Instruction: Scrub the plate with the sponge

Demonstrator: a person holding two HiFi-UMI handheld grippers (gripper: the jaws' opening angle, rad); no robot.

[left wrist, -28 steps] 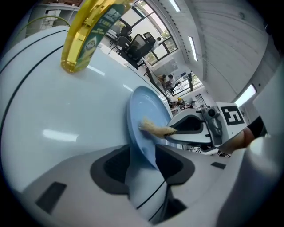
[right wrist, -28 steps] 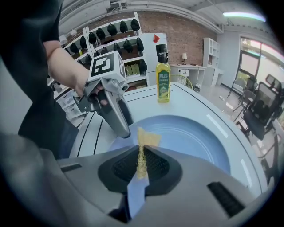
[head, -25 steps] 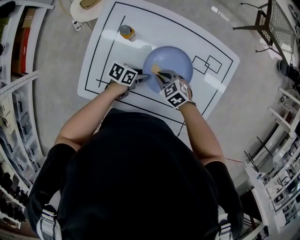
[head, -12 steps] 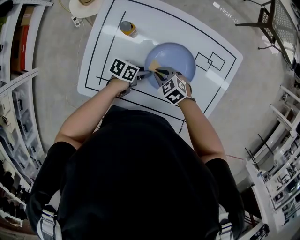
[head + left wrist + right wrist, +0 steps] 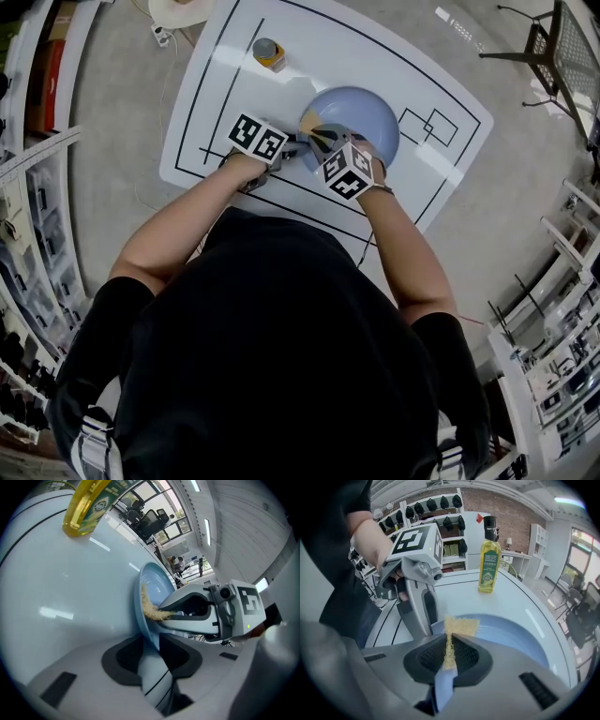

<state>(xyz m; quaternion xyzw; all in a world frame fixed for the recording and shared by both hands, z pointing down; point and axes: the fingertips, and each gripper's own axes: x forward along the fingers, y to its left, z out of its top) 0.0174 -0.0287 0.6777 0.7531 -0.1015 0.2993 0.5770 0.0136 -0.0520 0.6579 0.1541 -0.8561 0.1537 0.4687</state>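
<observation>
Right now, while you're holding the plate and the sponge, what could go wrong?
1. The left tongs have just been closing and pinch only the plate by its rim, so hard scrubbing might twist it loose or make it slide on the table.
2. The right tongs hold the thin sponge by one end; it could fold or pull out.
3. A wide swing could perhaps knock the oil bottle standing beyond the plate.
</observation>
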